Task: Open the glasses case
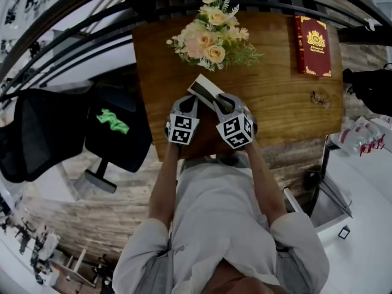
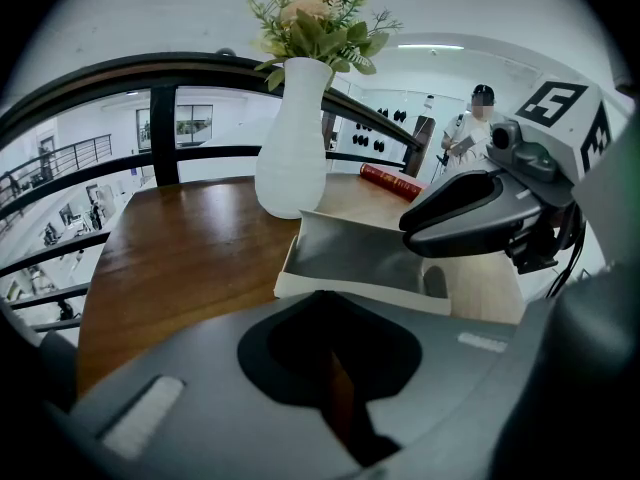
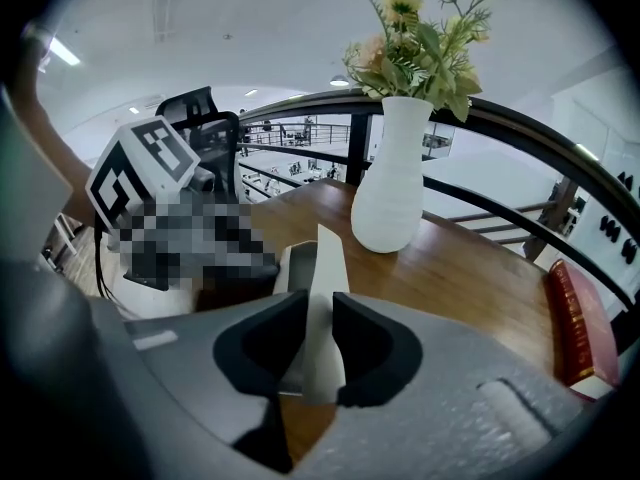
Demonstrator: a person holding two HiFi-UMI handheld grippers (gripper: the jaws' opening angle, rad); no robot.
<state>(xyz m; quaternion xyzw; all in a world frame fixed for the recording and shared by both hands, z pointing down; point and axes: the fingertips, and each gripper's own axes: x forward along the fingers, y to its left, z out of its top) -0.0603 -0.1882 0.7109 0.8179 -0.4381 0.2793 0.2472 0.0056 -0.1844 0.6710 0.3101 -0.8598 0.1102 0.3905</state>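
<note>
The glasses case (image 1: pixel 205 89) lies on the wooden counter (image 1: pixel 282 78) directly between the two tongs and touches both. The right tongs (image 3: pixel 318 353) are clenched on its cream flap (image 3: pixel 322 258), which stands edge-on between the jaws. The left tongs (image 2: pixel 340 378) are pressed together with nothing visible between them, their tips just short of the case's near edge. The case looks light, made of thin, board-stiff panels that hinge at folds, with a smooth outer skin that could slip. The free edge of the flap seems the best place to hold it, with the left tongs steadying the base so the whole thing does not lift or skate. Too hard a pinch might crease a panel. The left gripper view shows what the right gripper view cannot: the grey lining and a shallow tray-like hollow just ahead of the left tongs, so the case appears partly open. From the right tongs the flap is only a pale sliver. A white vase (image 3: pixel 390 183) stands beyond the case. Only the head view shows what looks like a pair of spectacles (image 1: pixel 320 98) well off to the right of the right tongs.
</note>
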